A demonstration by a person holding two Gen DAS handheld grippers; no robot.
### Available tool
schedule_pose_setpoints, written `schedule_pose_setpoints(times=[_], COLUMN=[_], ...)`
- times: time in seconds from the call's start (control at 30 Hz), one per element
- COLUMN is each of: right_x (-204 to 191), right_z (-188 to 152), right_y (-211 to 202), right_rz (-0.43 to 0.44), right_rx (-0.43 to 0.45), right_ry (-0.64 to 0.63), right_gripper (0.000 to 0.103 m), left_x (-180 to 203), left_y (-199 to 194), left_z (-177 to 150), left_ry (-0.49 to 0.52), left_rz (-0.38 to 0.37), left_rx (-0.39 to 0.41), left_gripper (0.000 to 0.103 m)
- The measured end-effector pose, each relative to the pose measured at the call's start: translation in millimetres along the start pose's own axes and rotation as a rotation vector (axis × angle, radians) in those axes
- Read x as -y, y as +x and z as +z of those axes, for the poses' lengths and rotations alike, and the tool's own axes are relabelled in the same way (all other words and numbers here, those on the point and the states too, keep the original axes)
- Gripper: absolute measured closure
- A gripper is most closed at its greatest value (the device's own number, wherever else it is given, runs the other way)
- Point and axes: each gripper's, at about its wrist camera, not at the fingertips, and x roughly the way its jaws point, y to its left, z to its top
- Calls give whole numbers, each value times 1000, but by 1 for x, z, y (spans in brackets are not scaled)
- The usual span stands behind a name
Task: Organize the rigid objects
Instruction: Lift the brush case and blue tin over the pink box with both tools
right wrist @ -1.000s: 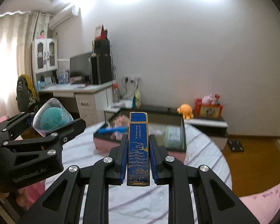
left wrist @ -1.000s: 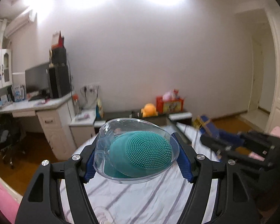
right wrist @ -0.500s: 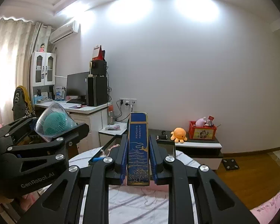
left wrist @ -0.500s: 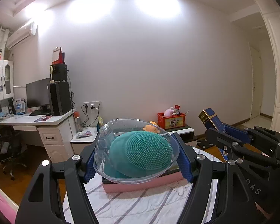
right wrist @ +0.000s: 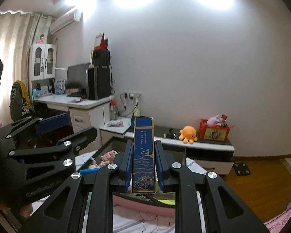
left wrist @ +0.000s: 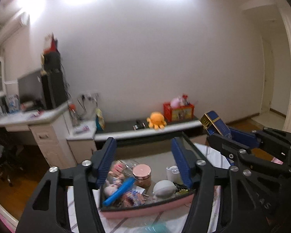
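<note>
Pink tray (left wrist: 145, 210) taken as landmark; it sits on the striped worktop (left wrist: 170, 221) and is already crowded: a copper-lidded jar (left wrist: 142, 175), a blue bar (left wrist: 119, 191), a grey rounded piece (left wrist: 163, 189), small packets. Left gripper (left wrist: 144, 161) is held just above the tray, jaws part open and empty, having just been closing with nothing between them. A blurred teal shape (left wrist: 155, 228) lies on the near side of the tray, probably the brush, though that cannot be confirmed. Right gripper (right wrist: 142, 162) is clamped tight on the tall blue box (right wrist: 143, 155), held upright above the tray's near edge. For a clean placement, the box should be carried over a free gap, lowered until supported, and only then released.
</note>
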Motion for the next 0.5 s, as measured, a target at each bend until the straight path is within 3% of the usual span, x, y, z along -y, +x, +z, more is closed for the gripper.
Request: schedule_pose_setpoints(times=[0.03, 0.1, 0.23, 0.3, 0.37, 0.43, 0.5], right_x=[2, 8, 21, 23, 29, 34, 38], right_z=[-3, -11, -40, -51, -59, -62, -66], right_y=[13, 35, 55, 55, 50, 41, 32], right_rz=[3, 17, 19, 27, 34, 28, 26], right_rx=[-25, -73, -137, -159, -166, -162, -167], right_ry=[1, 9, 61, 71, 97, 111, 123], right_gripper=[82, 82, 82, 82, 82, 82, 82], left_x=[-4, -7, -12, -13, -12, -4, 11], left_y=[19, 54, 62, 57, 47, 38, 26], left_z=[-5, -22, -53, -61, -70, -78, -88], left_ry=[-12, -13, -38, -43, -60, -45, -9], left_rz=[-21, 1, -13, -6, -36, -61, -83], left_rx=[-31, -144, -211, -232, -249, -270, -292], left_gripper=[58, 59, 59, 55, 38, 28, 28])
